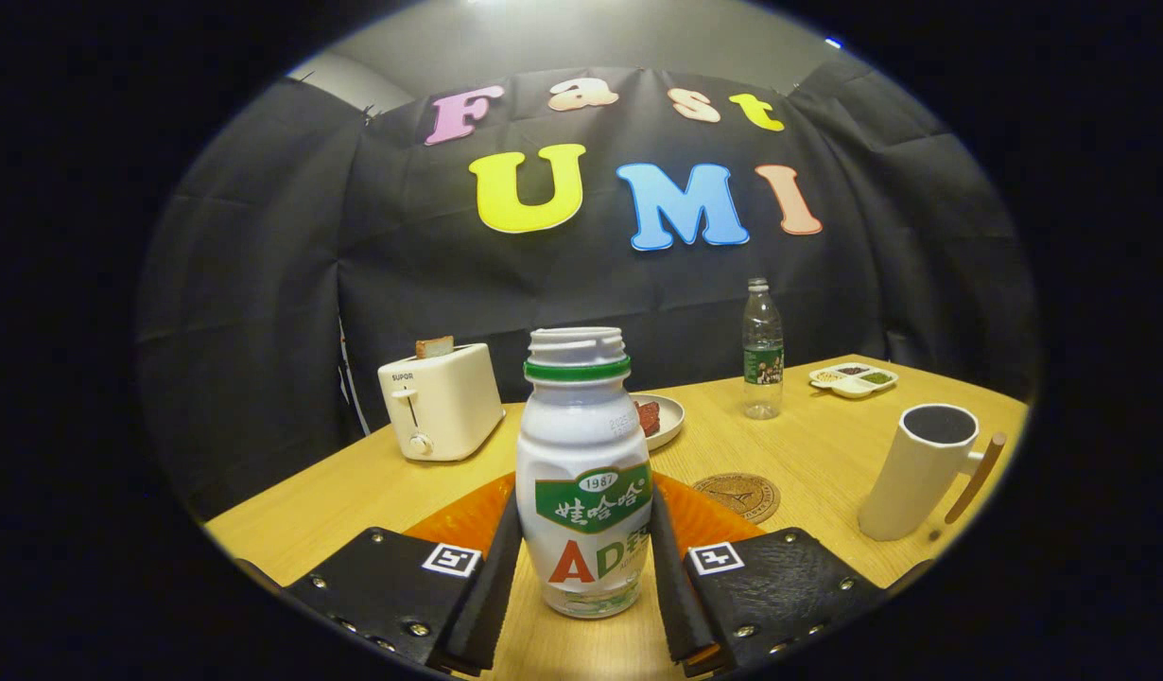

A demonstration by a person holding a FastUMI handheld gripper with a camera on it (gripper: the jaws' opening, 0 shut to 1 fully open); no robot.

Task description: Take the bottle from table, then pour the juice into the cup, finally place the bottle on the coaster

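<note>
1. Jaws of the gripper (pixel 585 567) clamped one uncapped bottle (pixel 583 473), upright between both fingers.
2. One coaster (pixel 738 497) lay just beyond; one cup (pixel 922 470) stood farther right.
3. One toaster (pixel 440 400), one plate (pixel 669 418), one water bottle (pixel 762 350) and one divided tray (pixel 853 379) stood behind on one table (pixel 808 445).

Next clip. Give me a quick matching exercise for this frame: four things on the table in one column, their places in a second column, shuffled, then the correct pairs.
Things
1. bottle
2. coaster
3. cup
4. toaster

Places
A. far off to the left of the fingers, holding a slice
B. between the tool's two fingers, cap off
C. off to the right, wooden handle facing away from the bottle
D. flat on the table between bottle and cup

Pairs: 1-B, 2-D, 3-C, 4-A
</note>
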